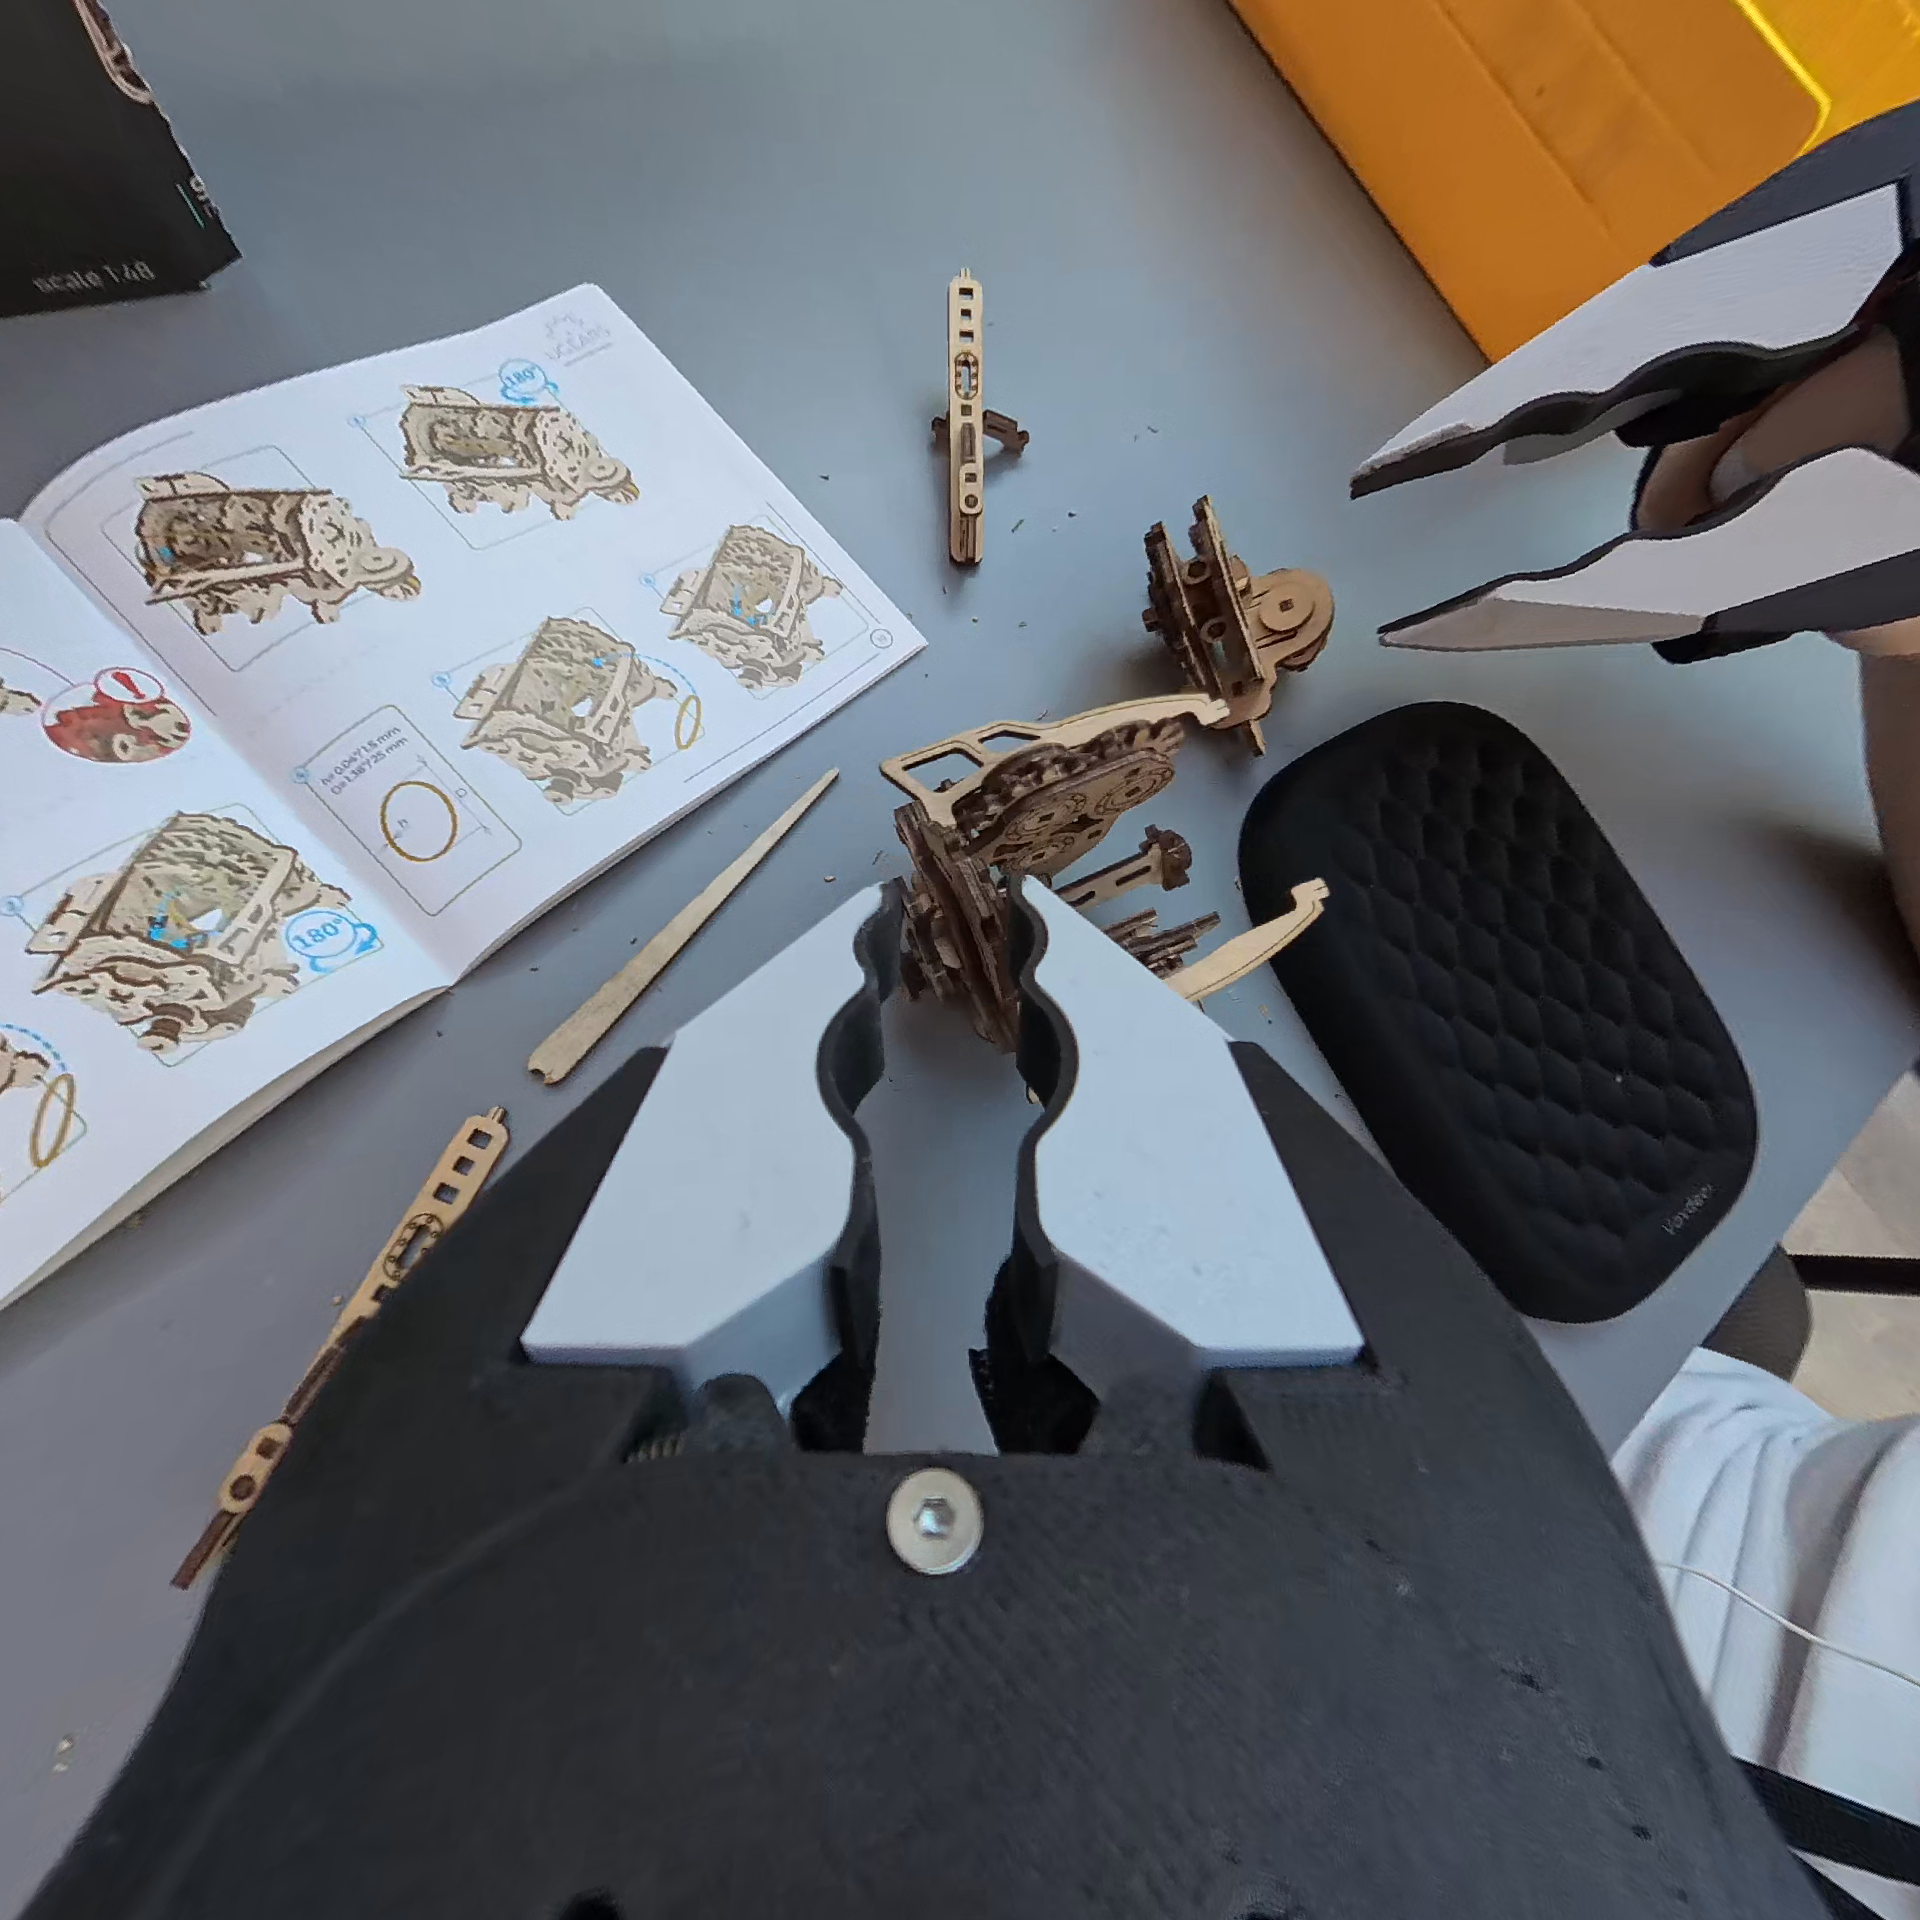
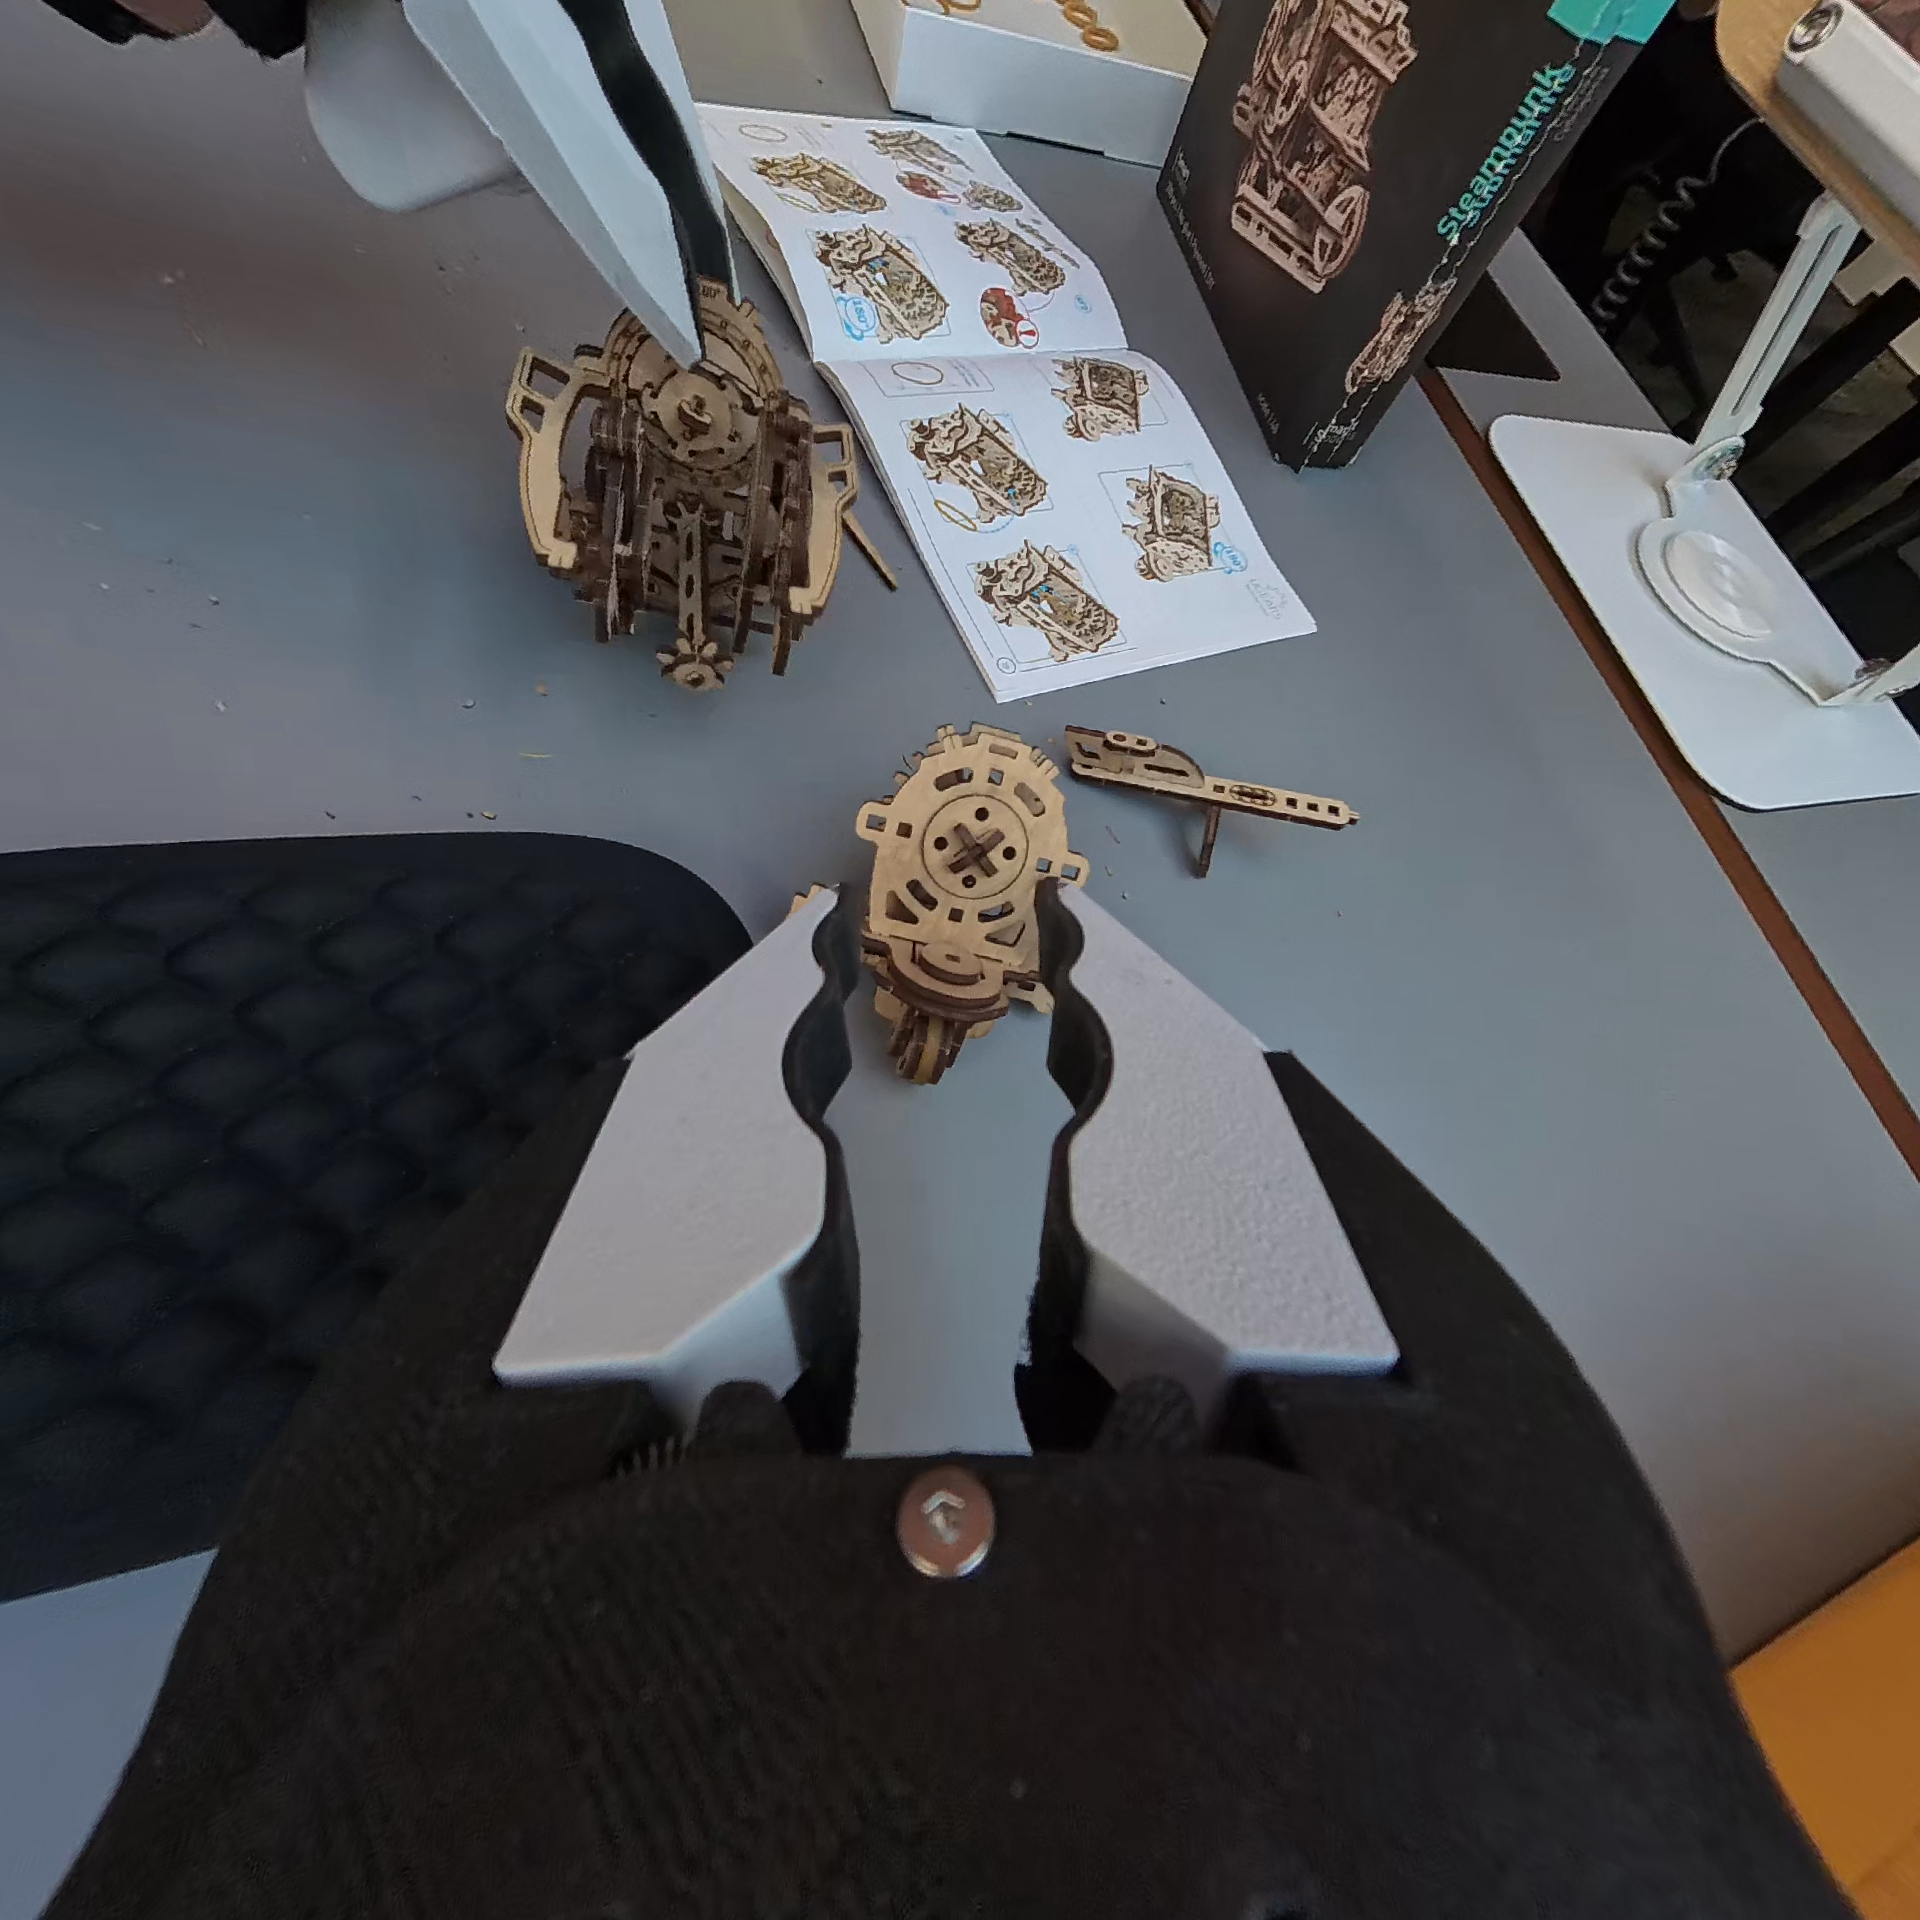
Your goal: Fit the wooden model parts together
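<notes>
The left gripper point(image 1: 951, 914) has its jaws clamped on the model point(image 1: 997, 831) at frame centre in the left wrist view; in the right wrist view the model point(image 2: 665, 499) stands upper left on the grey tabletop point(image 2: 312, 623). The right gripper point(image 2: 951, 920) has its jaws spread either side of a smaller assembly point(image 2: 961, 894) at frame centre, not clearly gripping it. A slotted strip point(image 2: 1210, 784) lies just right of it. An open booklet point(image 2: 1029, 416) lies above, a black pad point(image 2: 312, 1039) at left. A pointed stick point(image 1: 686, 930) lies beside the booklet point(image 1: 416, 675).
</notes>
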### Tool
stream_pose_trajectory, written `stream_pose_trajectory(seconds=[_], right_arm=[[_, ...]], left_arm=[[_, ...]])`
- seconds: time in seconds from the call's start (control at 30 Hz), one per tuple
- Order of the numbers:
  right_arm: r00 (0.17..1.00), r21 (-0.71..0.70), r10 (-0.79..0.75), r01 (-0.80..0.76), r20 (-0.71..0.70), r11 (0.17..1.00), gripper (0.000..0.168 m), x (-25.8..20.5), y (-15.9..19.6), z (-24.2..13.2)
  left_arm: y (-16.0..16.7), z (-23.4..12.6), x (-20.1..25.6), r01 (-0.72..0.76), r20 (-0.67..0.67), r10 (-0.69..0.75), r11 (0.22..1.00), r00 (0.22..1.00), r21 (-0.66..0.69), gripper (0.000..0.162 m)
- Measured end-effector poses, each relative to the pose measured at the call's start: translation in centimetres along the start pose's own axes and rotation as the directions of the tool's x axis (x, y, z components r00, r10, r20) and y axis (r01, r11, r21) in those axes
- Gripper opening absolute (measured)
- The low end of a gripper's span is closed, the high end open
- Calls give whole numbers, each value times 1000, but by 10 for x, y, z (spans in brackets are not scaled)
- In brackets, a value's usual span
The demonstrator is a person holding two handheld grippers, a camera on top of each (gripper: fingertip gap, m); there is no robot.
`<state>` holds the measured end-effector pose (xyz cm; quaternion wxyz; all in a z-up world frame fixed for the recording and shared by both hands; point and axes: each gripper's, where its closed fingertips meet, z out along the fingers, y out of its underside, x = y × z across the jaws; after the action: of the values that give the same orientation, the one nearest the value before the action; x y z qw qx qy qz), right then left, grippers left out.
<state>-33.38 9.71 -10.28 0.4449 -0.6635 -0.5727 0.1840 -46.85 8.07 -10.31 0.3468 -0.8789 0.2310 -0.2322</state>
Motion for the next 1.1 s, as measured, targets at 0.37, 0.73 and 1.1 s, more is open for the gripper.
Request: stream_pose_trajectory(seconds=[0.37, 0.73, 1.1], right_arm=[[1000, -18, 4, -4, 18, 1000, 34, -2, 6, 5], [998, -18, 36, -35, 57, 999, 33, -5, 12, 11], [997, -2, 51, -51, 64, 999, 33, -2, 12, 9]], left_arm=[[20, -9, -25, 292, -218, -277, 956, 936, 38, 17], [42, -7, -18, 452, -421, -417, 892, 805, -18, 17], [43, -8, -29, 459, -413, -415, 888, 811, 9, 25]])
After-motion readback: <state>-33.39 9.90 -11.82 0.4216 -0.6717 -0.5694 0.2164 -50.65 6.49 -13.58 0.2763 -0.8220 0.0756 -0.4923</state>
